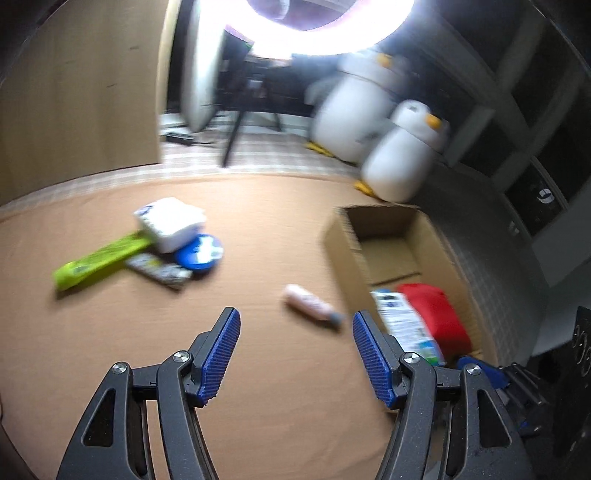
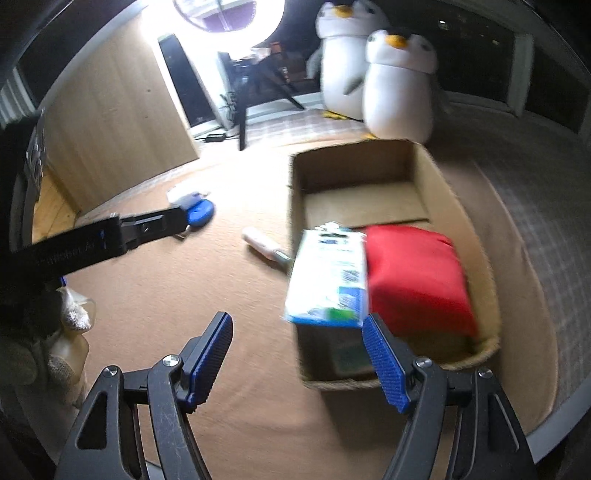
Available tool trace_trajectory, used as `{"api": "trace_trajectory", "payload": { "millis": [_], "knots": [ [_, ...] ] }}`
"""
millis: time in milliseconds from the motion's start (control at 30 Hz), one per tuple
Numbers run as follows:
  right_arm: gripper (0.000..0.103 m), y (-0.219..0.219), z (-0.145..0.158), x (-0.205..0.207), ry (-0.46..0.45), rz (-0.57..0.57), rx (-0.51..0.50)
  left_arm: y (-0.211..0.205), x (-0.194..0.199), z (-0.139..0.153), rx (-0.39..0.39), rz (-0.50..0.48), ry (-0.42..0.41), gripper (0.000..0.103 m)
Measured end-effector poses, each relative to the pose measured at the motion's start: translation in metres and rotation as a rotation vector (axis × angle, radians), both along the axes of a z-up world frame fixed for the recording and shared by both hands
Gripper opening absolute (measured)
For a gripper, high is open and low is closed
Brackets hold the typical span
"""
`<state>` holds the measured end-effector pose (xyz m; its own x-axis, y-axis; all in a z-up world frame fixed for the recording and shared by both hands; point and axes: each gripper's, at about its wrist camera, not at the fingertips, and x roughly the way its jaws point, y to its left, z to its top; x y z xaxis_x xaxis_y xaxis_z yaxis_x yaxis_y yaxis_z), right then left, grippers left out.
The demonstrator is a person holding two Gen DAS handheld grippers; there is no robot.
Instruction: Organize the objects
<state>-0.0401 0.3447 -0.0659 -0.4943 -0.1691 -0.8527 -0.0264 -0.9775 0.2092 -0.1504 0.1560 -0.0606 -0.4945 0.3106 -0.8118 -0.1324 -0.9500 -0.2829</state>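
My left gripper point(image 1: 295, 317) hangs open over the tan cloth with nothing between its blue pads. Just beyond its fingertips lies a pink tube point(image 1: 310, 304). Further left is a pile: a green long packet point(image 1: 99, 262), a white box point(image 1: 171, 223), a blue round tin point(image 1: 201, 254) and a patterned flat packet point(image 1: 159, 269). My right gripper point(image 2: 297, 328) is open near the cardboard box point(image 2: 295, 192). In the box, a white-and-blue carton point(image 2: 328, 280) leans on the near wall beside a red pouch point(image 2: 417, 273). The pads do not touch the carton.
Two penguin plush toys point(image 2: 399, 85) stand behind the box. A ring light point(image 1: 325, 29) on a tripod glares at the back, beside a wooden panel point(image 1: 74, 103). The left gripper's black frame point(image 2: 122, 232) crosses the right wrist view. Both views are motion-blurred.
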Motion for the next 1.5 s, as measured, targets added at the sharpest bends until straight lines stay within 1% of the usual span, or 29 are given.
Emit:
{"api": "trace_trajectory", "payload": {
  "millis": [267,367,533,600,700,767,900,967,1033,1100,1233,1300,1367,1433,1500],
  "knots": [
    [0.069,-0.046,-0.003,-0.019,-0.004,0.081,-0.012,-0.104,-0.003,-0.009,-0.025,0.161,-0.020,0.067],
    [0.069,-0.061,-0.005,-0.029,-0.005,0.103,-0.010,-0.133,-0.009,-0.011,-0.022,0.203,-0.029,0.067],
    [0.069,-0.080,-0.001,-0.053,0.012,0.123,-0.015,-0.163,-0.029,-0.011,-0.022,0.229,-0.034,0.067],
    [0.069,-0.085,-0.001,-0.064,0.009,0.130,-0.032,-0.166,-0.043,-0.010,-0.036,0.229,-0.027,0.067],
    [0.069,-0.091,-0.001,-0.080,0.002,0.144,-0.041,-0.168,-0.071,-0.011,-0.030,0.224,-0.039,0.067],
    [0.069,-0.093,0.000,-0.095,0.002,0.146,-0.037,-0.165,-0.084,-0.011,-0.034,0.218,-0.040,0.067],
    [0.069,-0.095,0.000,-0.130,0.000,0.140,-0.062,-0.157,-0.117,-0.019,-0.028,0.211,-0.060,0.067],
    [0.069,-0.096,-0.006,-0.149,-0.018,0.131,-0.069,-0.155,-0.135,-0.030,-0.003,0.215,-0.094,0.067],
    [0.069,-0.096,-0.017,-0.167,-0.055,0.127,-0.104,-0.154,-0.146,-0.041,0.021,0.219,-0.124,0.067],
    [0.069,-0.099,-0.028,-0.181,-0.088,0.126,-0.134,-0.154,-0.160,-0.054,0.040,0.228,-0.157,0.063],
    [0.068,-0.105,-0.050,-0.207,-0.143,0.131,-0.180,-0.151,-0.180,-0.078,0.061,0.237,-0.199,0.060],
    [0.063,-0.106,-0.060,-0.216,-0.167,0.121,-0.215,-0.149,-0.186,-0.085,0.062,0.241,-0.202,0.057],
    [0.061,-0.105,-0.070,-0.225,-0.195,0.112,-0.252,-0.148,-0.191,-0.091,0.070,0.242,-0.208,0.057],
    [0.060,-0.106,-0.078,-0.232,-0.210,0.104,-0.274,-0.147,-0.196,-0.097,0.079,0.242,-0.216,0.056],
    [0.059,-0.108,-0.082,-0.237,-0.220,0.104,-0.291,-0.147,-0.199,-0.102,0.100,0.236,-0.229,0.053]
  ]
}}
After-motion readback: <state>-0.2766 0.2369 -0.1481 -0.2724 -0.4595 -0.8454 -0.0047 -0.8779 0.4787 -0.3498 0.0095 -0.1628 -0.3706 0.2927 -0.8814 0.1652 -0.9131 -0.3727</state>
